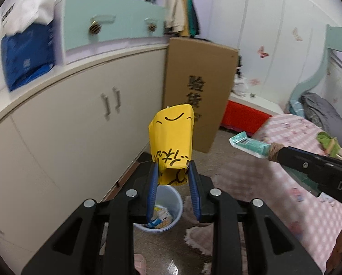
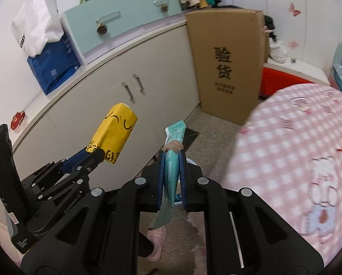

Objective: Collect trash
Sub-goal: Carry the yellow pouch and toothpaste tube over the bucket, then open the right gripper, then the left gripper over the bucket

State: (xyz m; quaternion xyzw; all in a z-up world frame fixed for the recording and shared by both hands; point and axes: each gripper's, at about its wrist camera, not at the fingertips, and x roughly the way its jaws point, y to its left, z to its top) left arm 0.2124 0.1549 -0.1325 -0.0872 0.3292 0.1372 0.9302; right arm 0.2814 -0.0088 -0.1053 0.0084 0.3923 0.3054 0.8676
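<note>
Left claw (image 1: pixel 172 168) grips a yellow carton (image 1: pixel 171 137) with black doodles; right claw (image 2: pixel 172 153) pinches a teal, possibly crumpled wrapper (image 2: pixel 173 160).

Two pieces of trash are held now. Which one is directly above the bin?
The yellow carton in the left tongs. The bin shows right beneath it, while the teal wrapper in the right tongs is off to the side.

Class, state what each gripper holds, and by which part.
Left gripper: yellow carton, by its lower end. Right gripper: teal wrapper, around its middle.
</note>
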